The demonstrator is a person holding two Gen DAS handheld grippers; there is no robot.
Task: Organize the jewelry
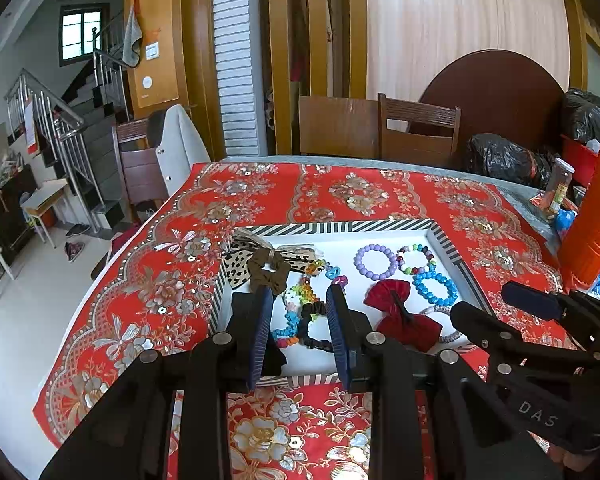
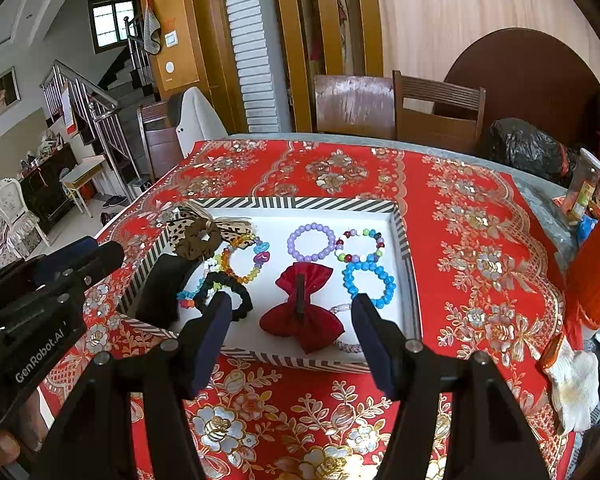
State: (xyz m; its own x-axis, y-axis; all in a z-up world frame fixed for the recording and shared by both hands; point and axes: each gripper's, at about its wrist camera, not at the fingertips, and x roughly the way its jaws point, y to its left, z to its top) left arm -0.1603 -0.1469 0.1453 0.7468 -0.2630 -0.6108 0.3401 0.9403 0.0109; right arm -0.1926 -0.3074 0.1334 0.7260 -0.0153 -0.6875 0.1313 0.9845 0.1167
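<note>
A white tray with a striped rim [image 1: 340, 226] [image 2: 300, 203] lies on the red floral cloth. In it are a purple bead bracelet [image 2: 312, 226], a mixed-colour one [image 2: 360, 233], a blue one [image 2: 350, 284], a red bow [image 2: 300, 320], a black scrunchie [image 2: 240, 292], a brown scrunchie [image 1: 268, 268] and a leopard bow [image 1: 236, 264]. My left gripper [image 1: 300, 289] hovers open over the tray's near left part with nothing in it. Over the near edge, my right gripper [image 2: 292, 300] stands open and wider, with the red bow below its gap.
A black block [image 2: 160, 292] sits in the tray's near left corner. An orange stack [image 1: 592, 220], a jar [image 1: 560, 184] and a white glove [image 2: 572, 376] crowd the table's right side. Wooden chairs [image 2: 436, 120] stand at the far edge.
</note>
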